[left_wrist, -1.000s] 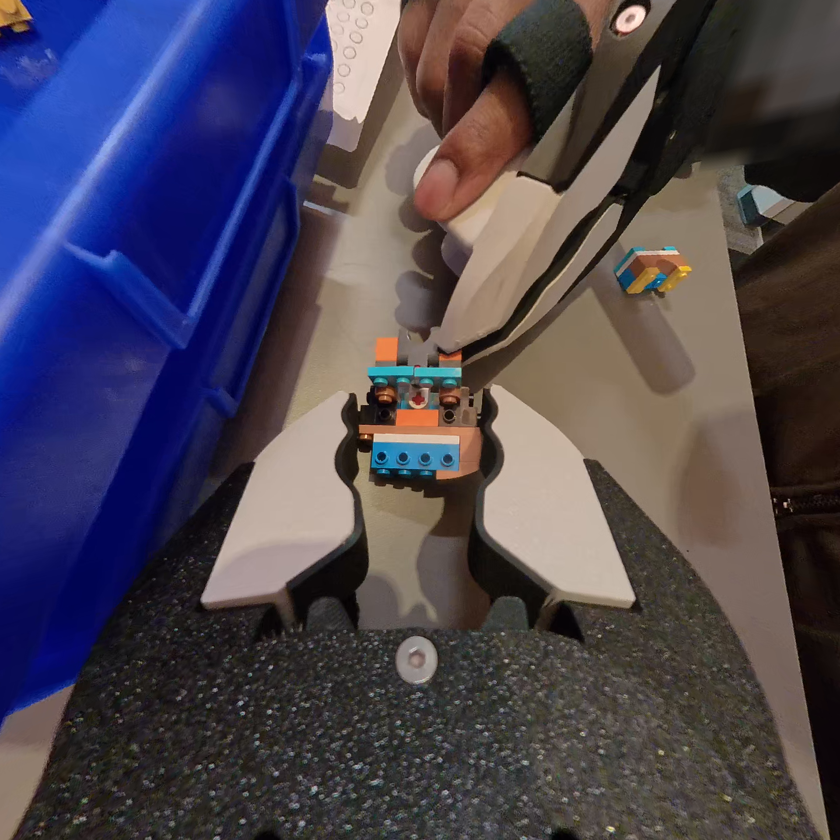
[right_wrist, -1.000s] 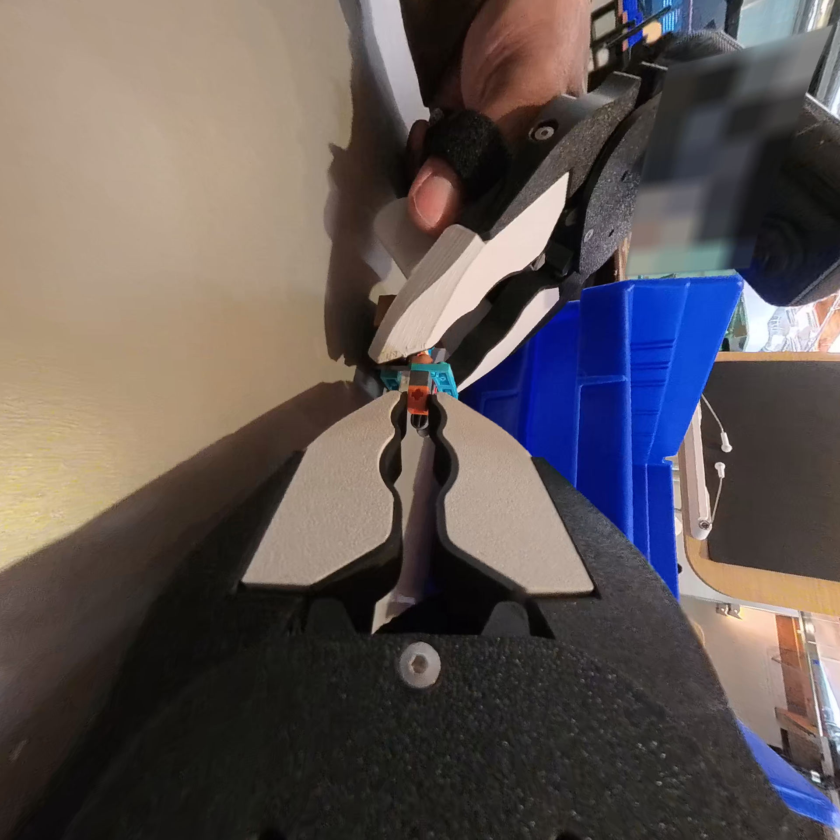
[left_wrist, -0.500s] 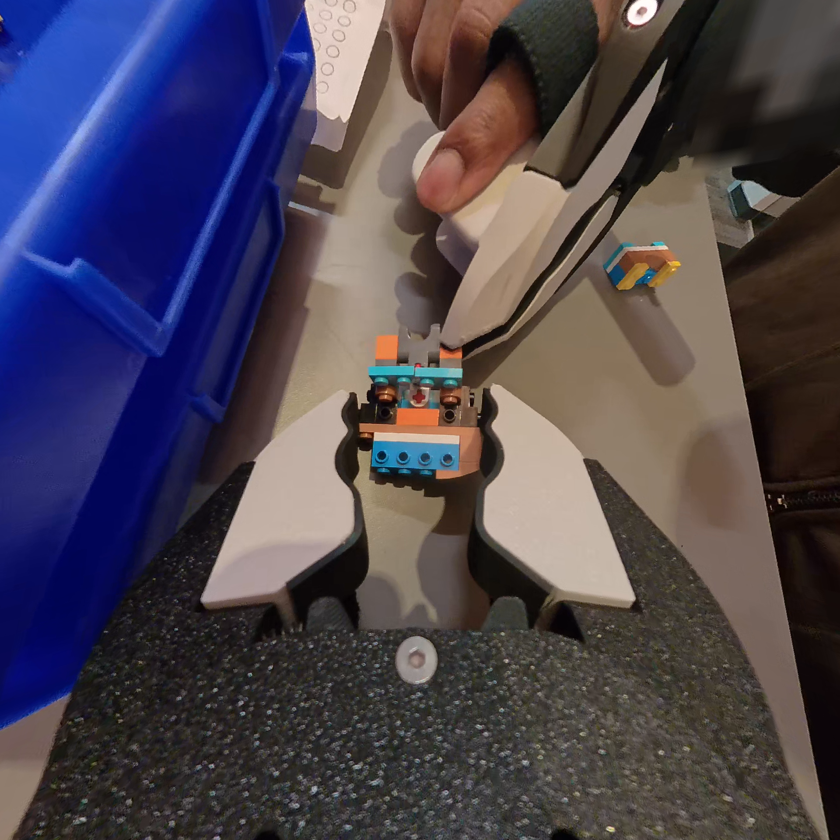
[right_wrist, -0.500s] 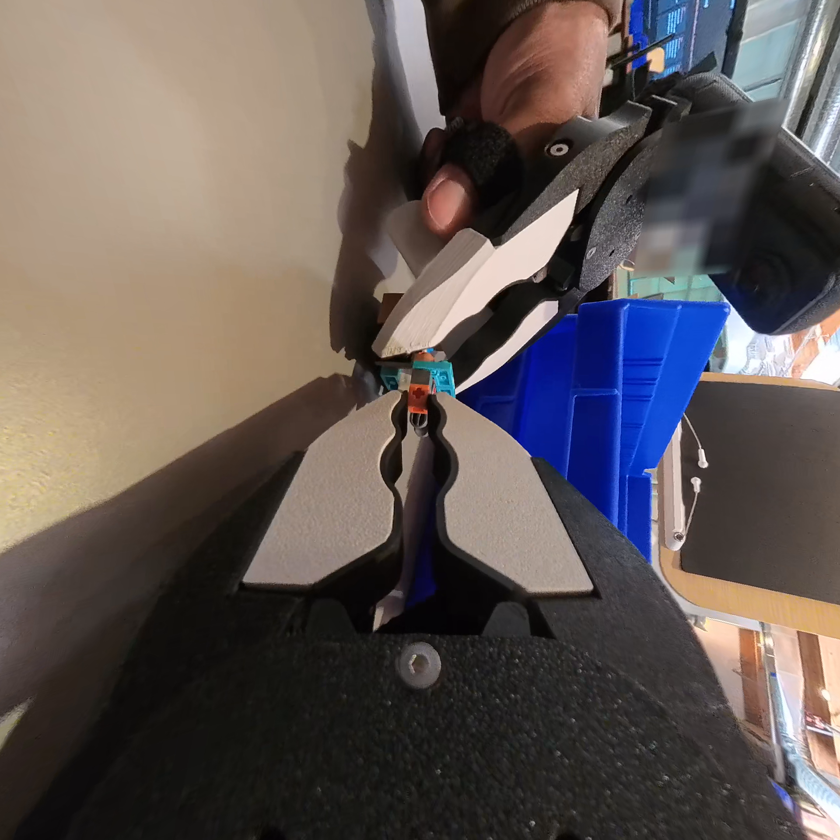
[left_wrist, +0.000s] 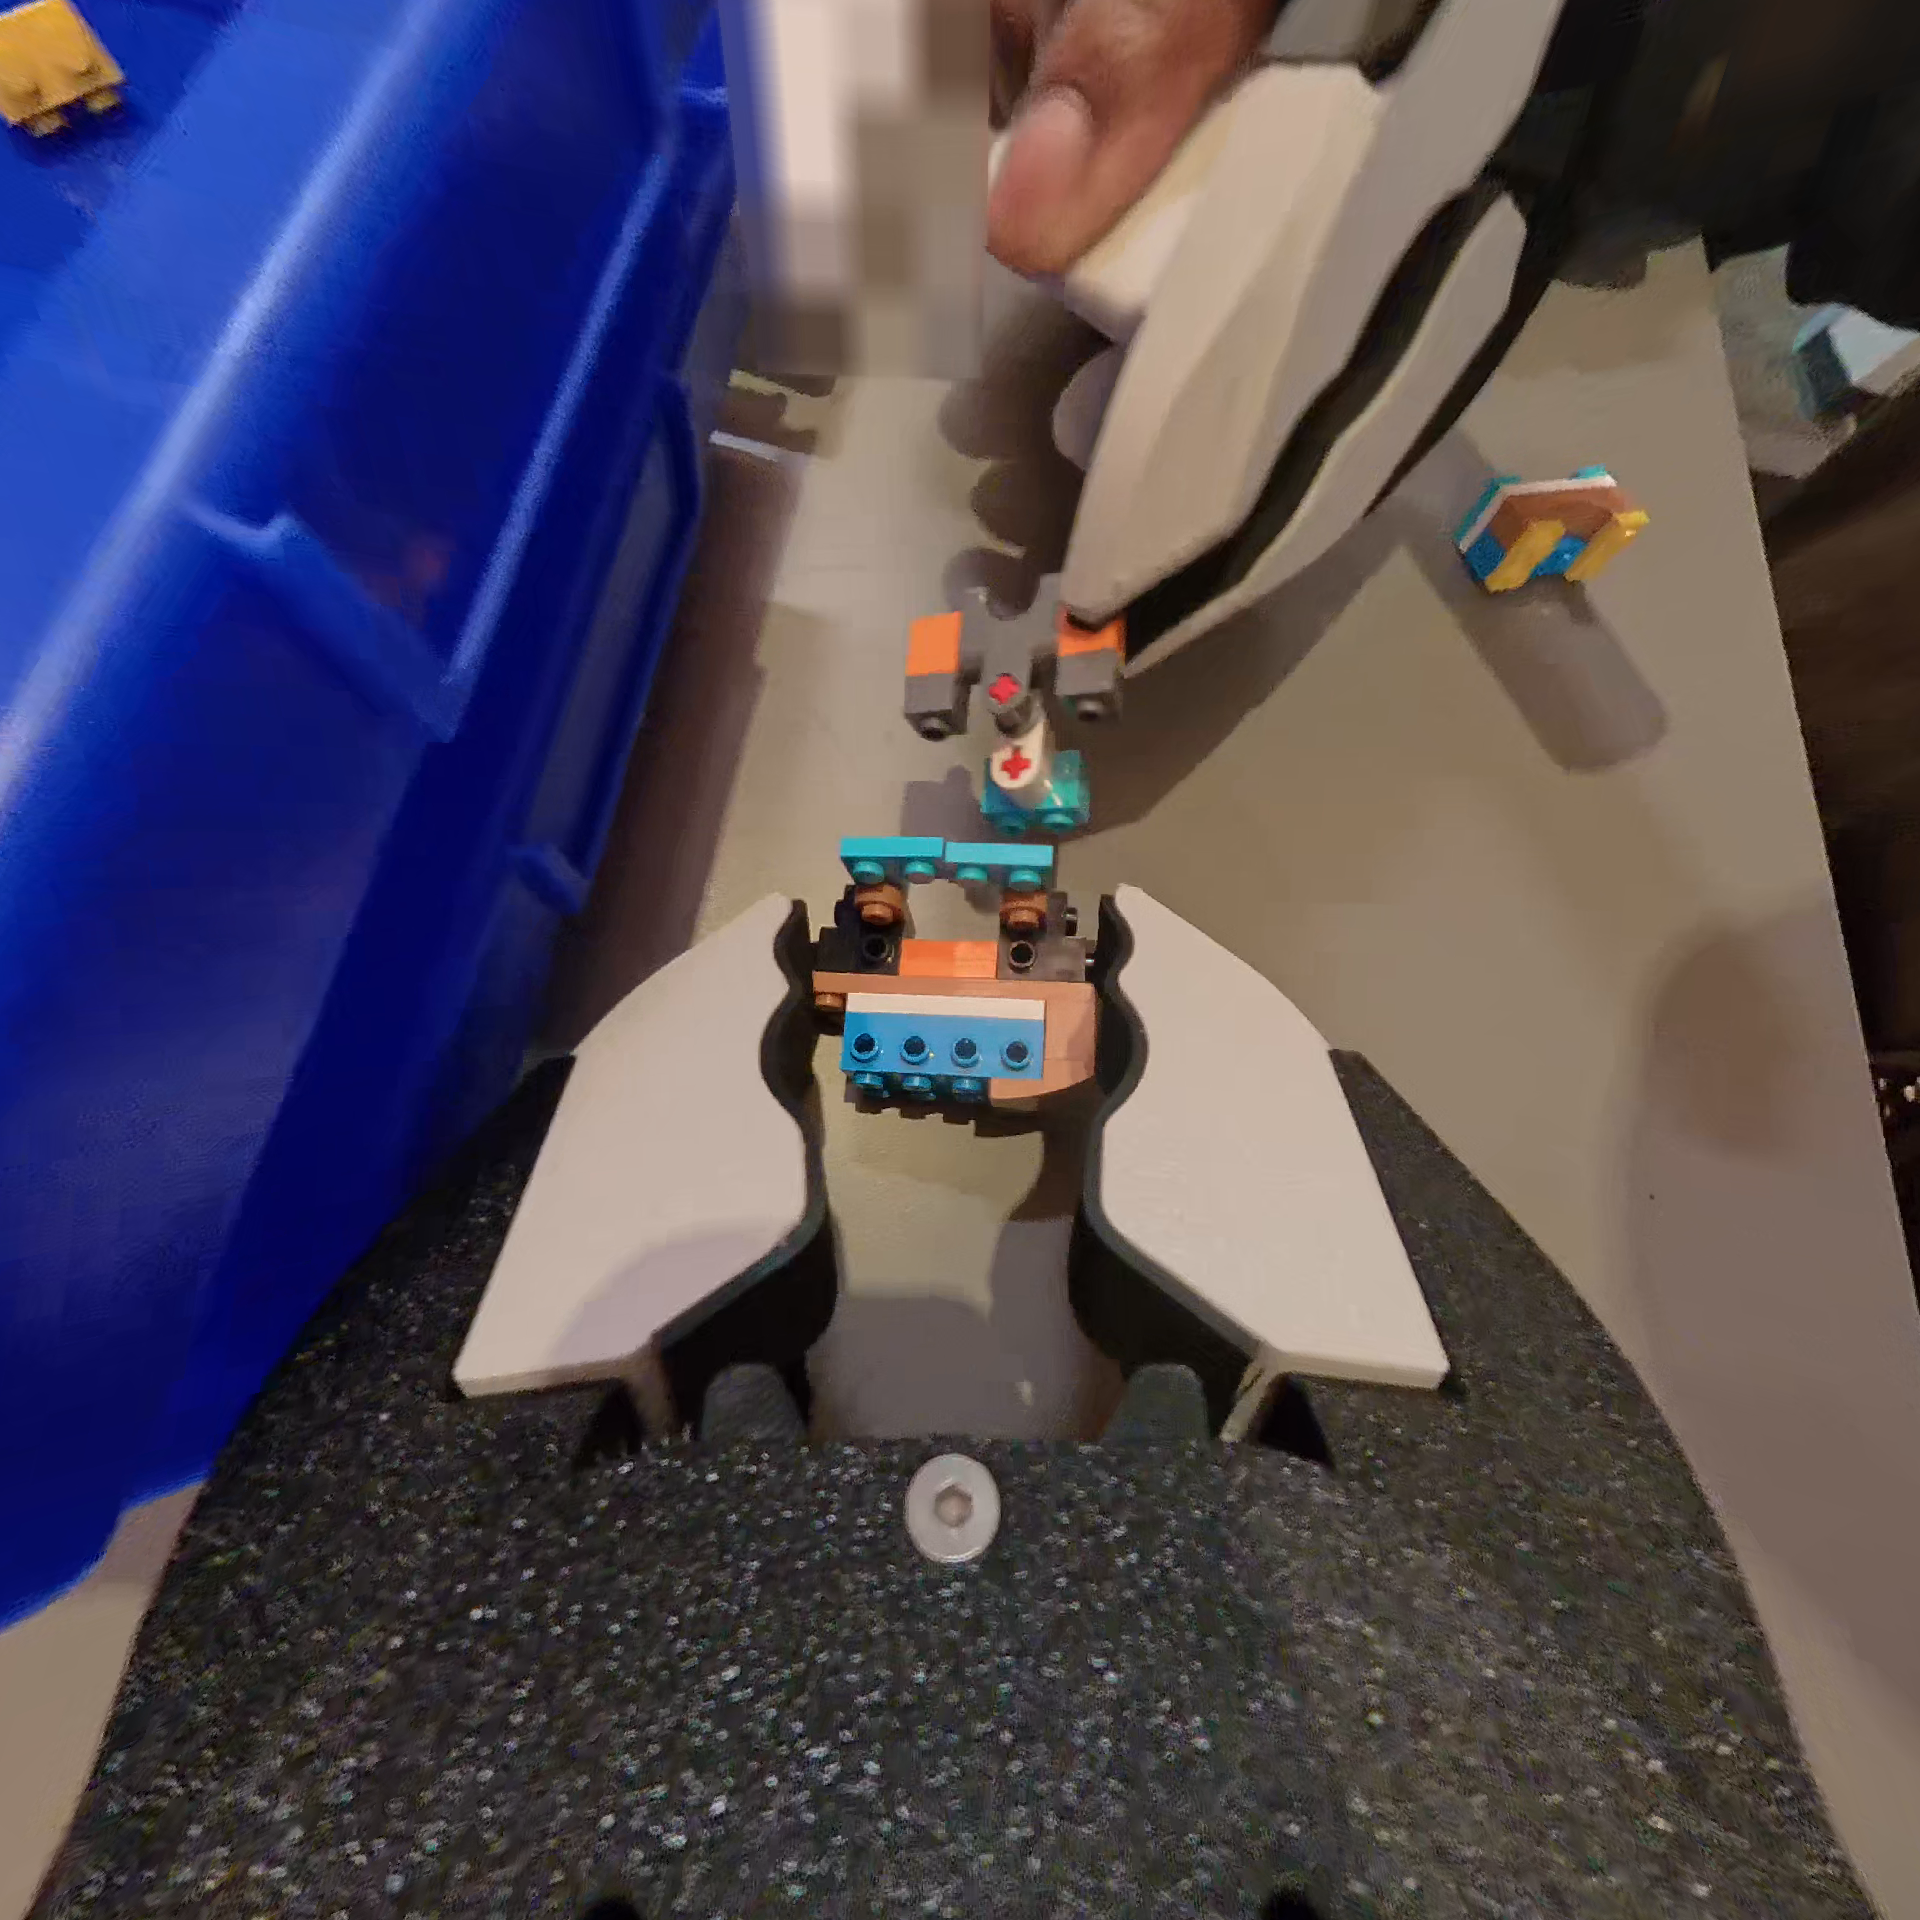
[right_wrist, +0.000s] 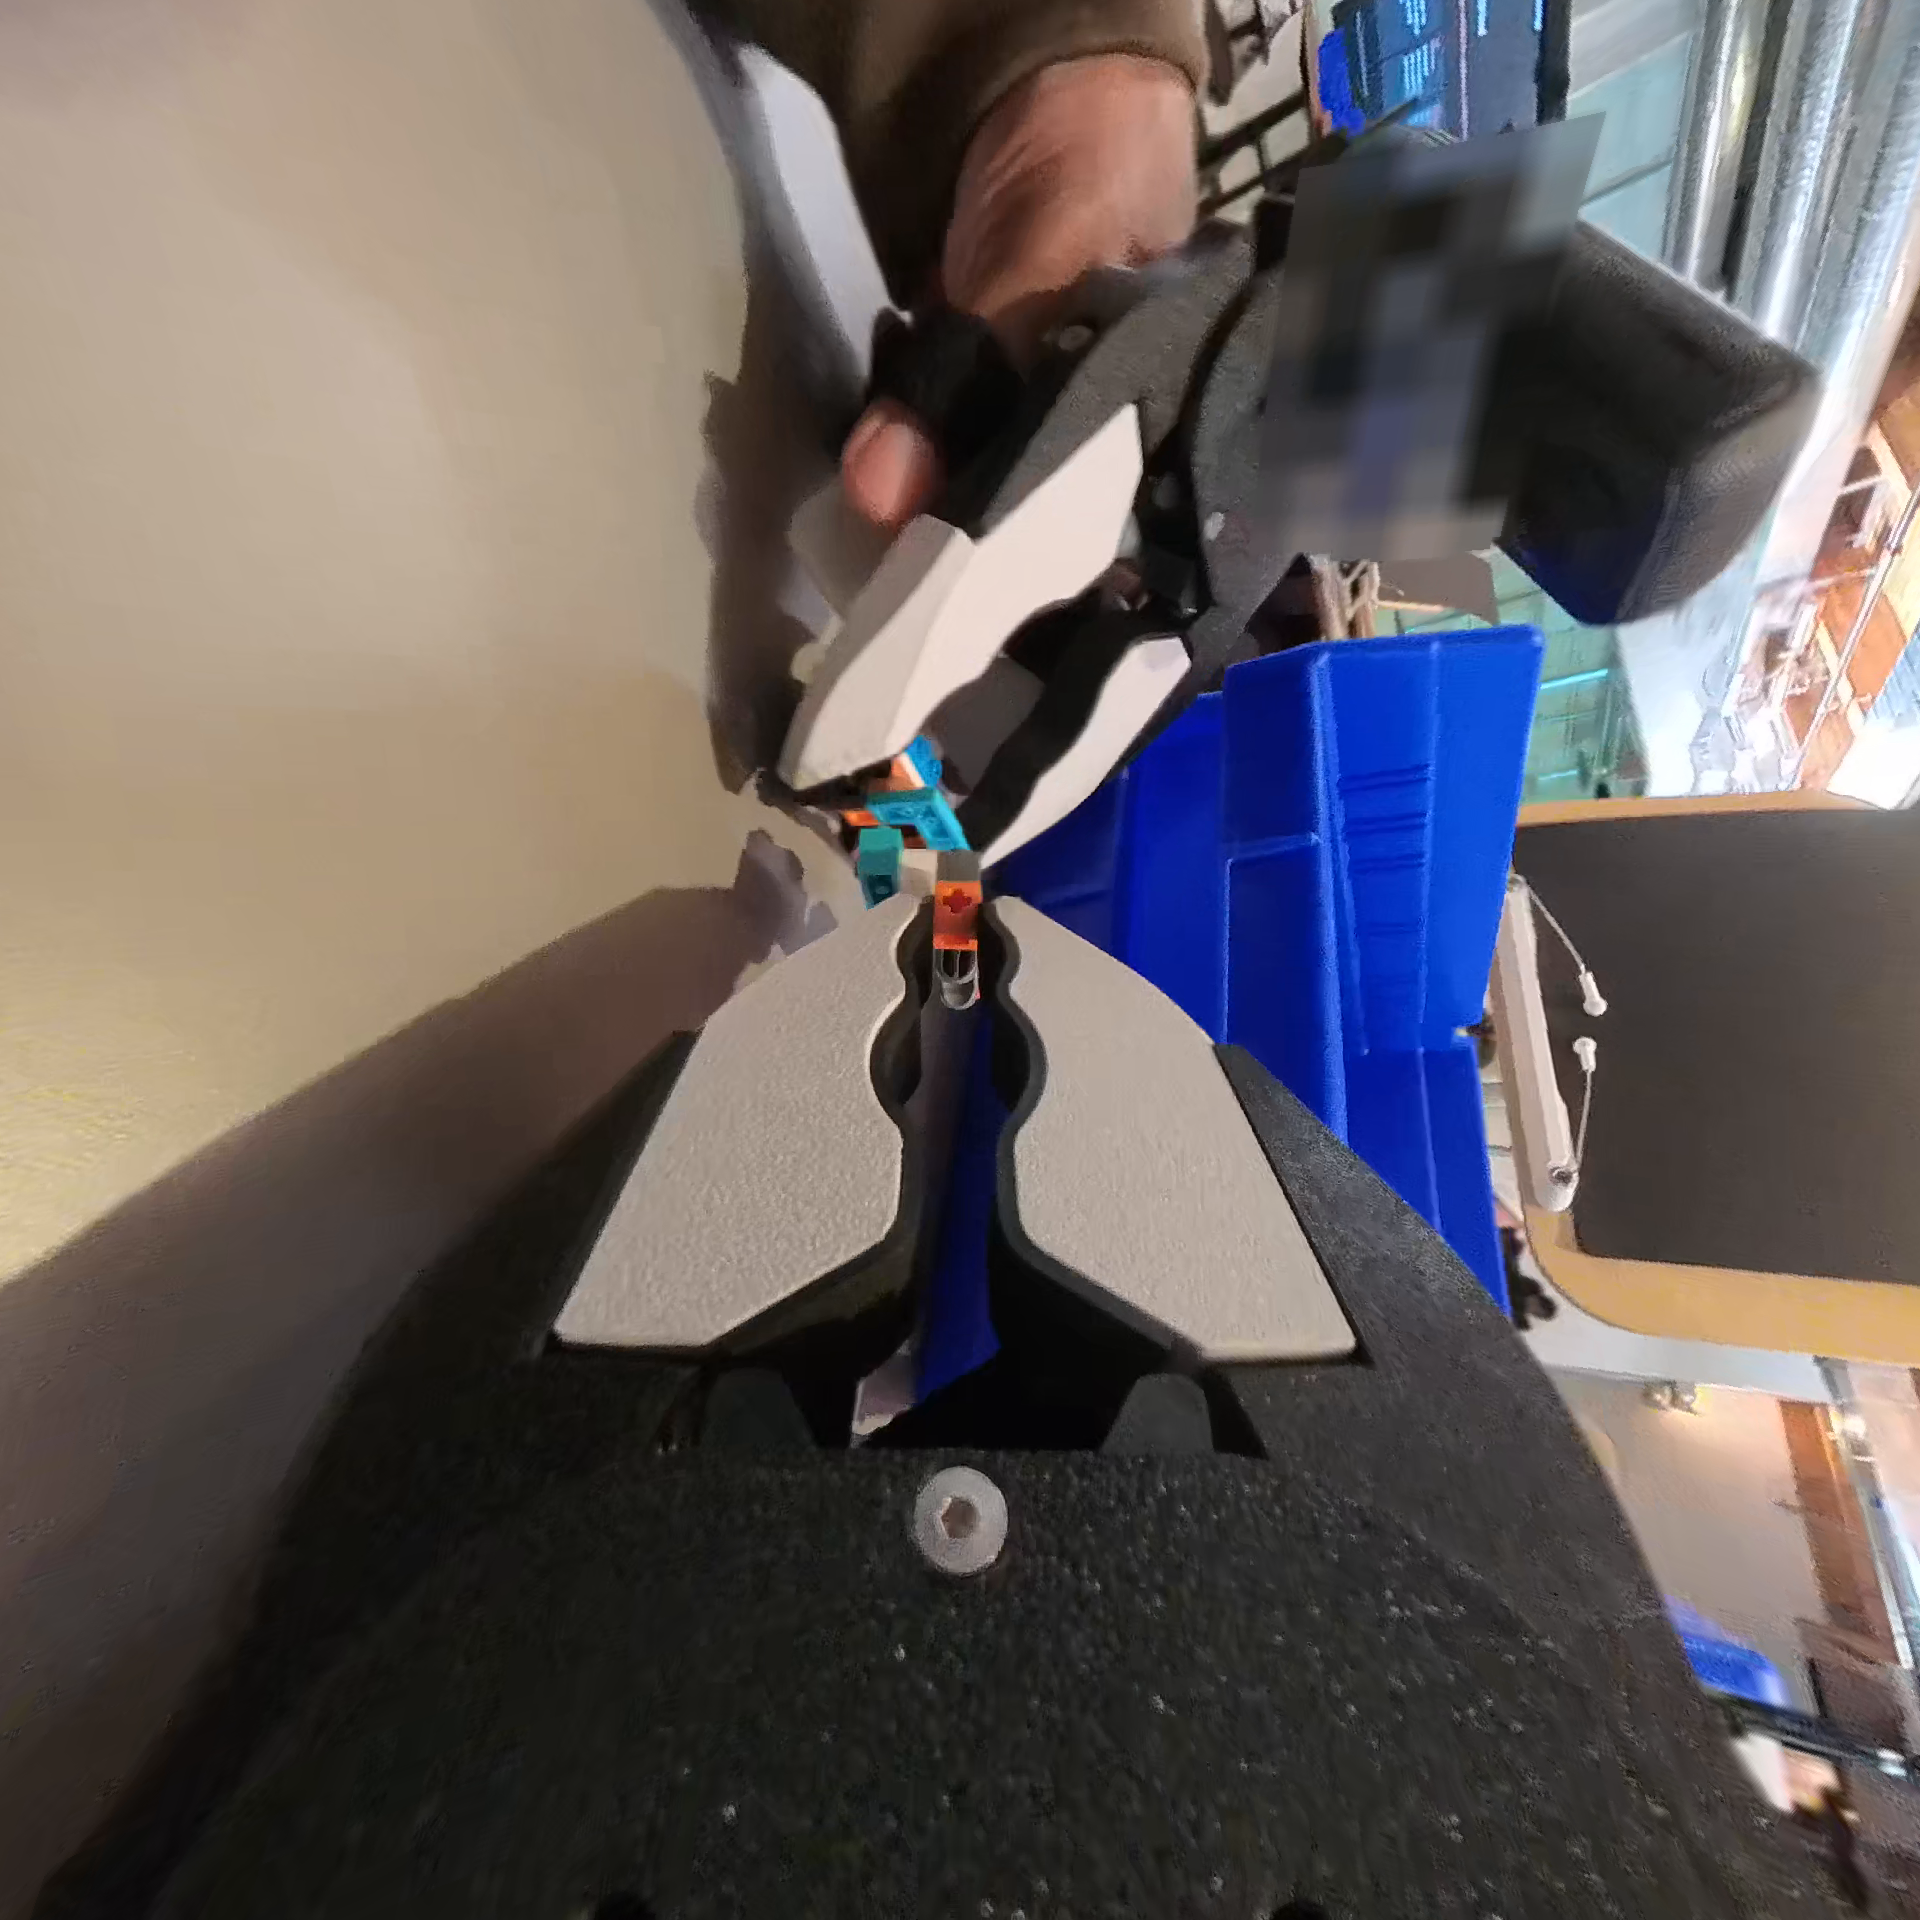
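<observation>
- Left wrist view: the left tool (left_wrist: 951, 935) is closed partway onto a brick model (left_wrist: 951, 997), its two fingers pressing the sides of the brown, blue and orange block that sits between the tips, just above the grey bench (left_wrist: 1351, 935).
- A grey and orange brick piece (left_wrist: 1013, 665) is apart from that model, pinched at one corner by the right tool (left_wrist: 1101, 613), which comes in from the top with a hand (left_wrist: 1081, 135) on it.
- A small teal brick with a white pin (left_wrist: 1034, 795) hangs in the gap between the two parts; whether it touches either I cannot tell.
- A blue bin (left_wrist: 312, 571) stands just to the left; a small multicoloured brick cluster (left_wrist: 1548, 530) lies well off to the right.
- Right wrist view: the right tool (right_wrist: 956, 914) is nearly closed, clamping the narrow orange and grey piece at its tips.
- The left tool (right_wrist: 894, 779) faces it, gripping the teal-topped model.
- Judging by this, the model is split in two; the loose teal brick is unsecured.
</observation>
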